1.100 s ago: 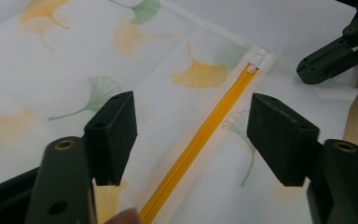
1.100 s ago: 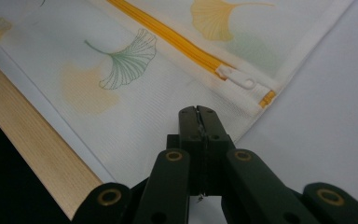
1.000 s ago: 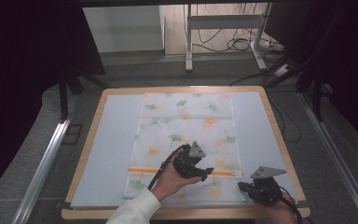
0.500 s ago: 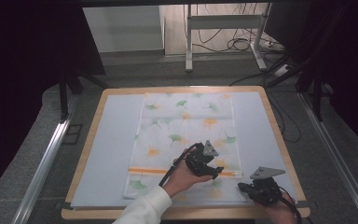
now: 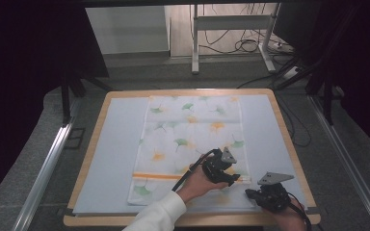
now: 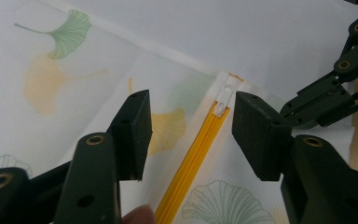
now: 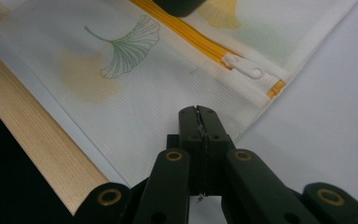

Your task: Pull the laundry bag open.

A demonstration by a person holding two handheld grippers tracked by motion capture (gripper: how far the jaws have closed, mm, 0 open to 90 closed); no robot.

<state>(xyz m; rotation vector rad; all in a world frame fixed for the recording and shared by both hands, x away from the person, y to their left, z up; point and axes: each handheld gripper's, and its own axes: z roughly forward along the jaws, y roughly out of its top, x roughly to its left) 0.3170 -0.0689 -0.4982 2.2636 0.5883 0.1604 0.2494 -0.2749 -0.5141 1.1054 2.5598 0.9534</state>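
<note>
A white mesh bag (image 5: 188, 139) printed with ginkgo leaves lies flat on the mat, with an orange zipper (image 5: 159, 176) running across its near end. My left gripper (image 5: 232, 179) hovers over the zipper's right end. Its jaws stand apart on either side of the white zipper pull (image 6: 223, 99) and have just been closing; the pads do not touch the pull. My right gripper (image 5: 248, 193) sits at the bag's near right corner. In the right gripper view that gripper (image 7: 198, 114) is shut, with a thin sliver of the bag's fabric (image 7: 121, 107) pinched between the pads.
A pale blue mat (image 5: 115, 144) covers a wooden-rimmed table (image 5: 289, 139), whose near edge (image 7: 32, 140) runs close to my right gripper. A white sleeve (image 5: 156, 216) comes in from the bottom. Cables and a metal stand (image 5: 231, 24) are on the floor behind.
My left gripper has moved right along the zipper toward the bag's right edge. The right gripper has stayed where it was.
</note>
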